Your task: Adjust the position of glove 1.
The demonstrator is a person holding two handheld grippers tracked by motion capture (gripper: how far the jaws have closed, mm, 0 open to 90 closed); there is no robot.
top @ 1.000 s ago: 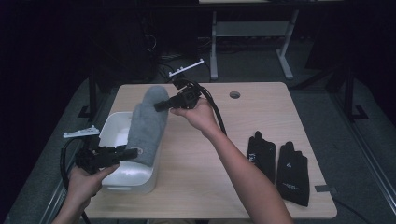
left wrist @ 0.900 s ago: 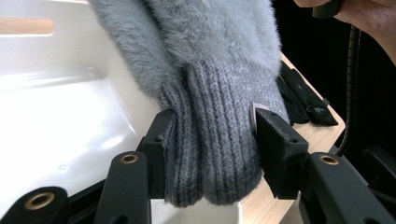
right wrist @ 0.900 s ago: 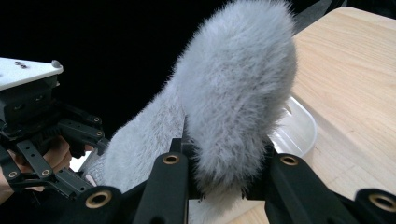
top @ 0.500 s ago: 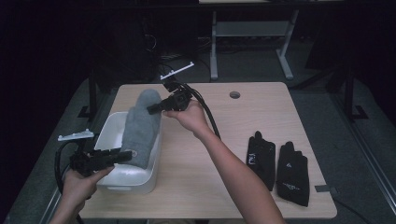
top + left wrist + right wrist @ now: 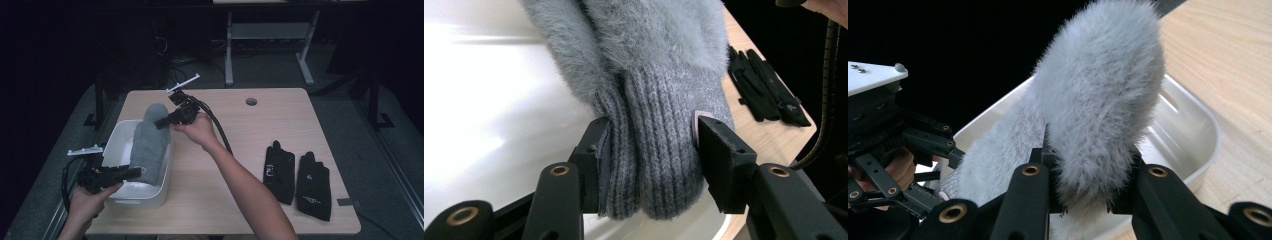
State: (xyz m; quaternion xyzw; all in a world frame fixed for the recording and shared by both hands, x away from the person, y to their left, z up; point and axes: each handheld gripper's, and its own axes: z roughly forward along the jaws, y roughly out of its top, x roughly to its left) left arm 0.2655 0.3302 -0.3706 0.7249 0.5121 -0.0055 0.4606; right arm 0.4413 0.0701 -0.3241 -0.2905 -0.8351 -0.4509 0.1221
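Observation:
A grey mitten [image 5: 149, 145] with a fuzzy body and a ribbed knit cuff stretches over a white bin [image 5: 112, 145], held at both ends. My left gripper [image 5: 135, 172] is shut on the ribbed cuff [image 5: 659, 140] at the bin's near end; both pads [image 5: 719, 150] press its sides. My right gripper [image 5: 162, 122] is shut on the fuzzy tip [image 5: 1098, 100] at the bin's far end. The tip stands higher than the cuff, so the mitten slopes down into the bin. In the right gripper view the left gripper [image 5: 893, 145] shows beyond the bin.
Two black gloves [image 5: 279, 170] [image 5: 312, 185] lie side by side on the right of the wooden table [image 5: 240, 145]. A cable hole [image 5: 251, 101] sits near the far edge. The right gripper's cable [image 5: 220, 132] trails over the table's middle. Dark floor and a stand's legs lie beyond.
Both hands have come down with the mitten, which now sits lower in the bin. The right gripper has also shifted left, towards the bin's far end.

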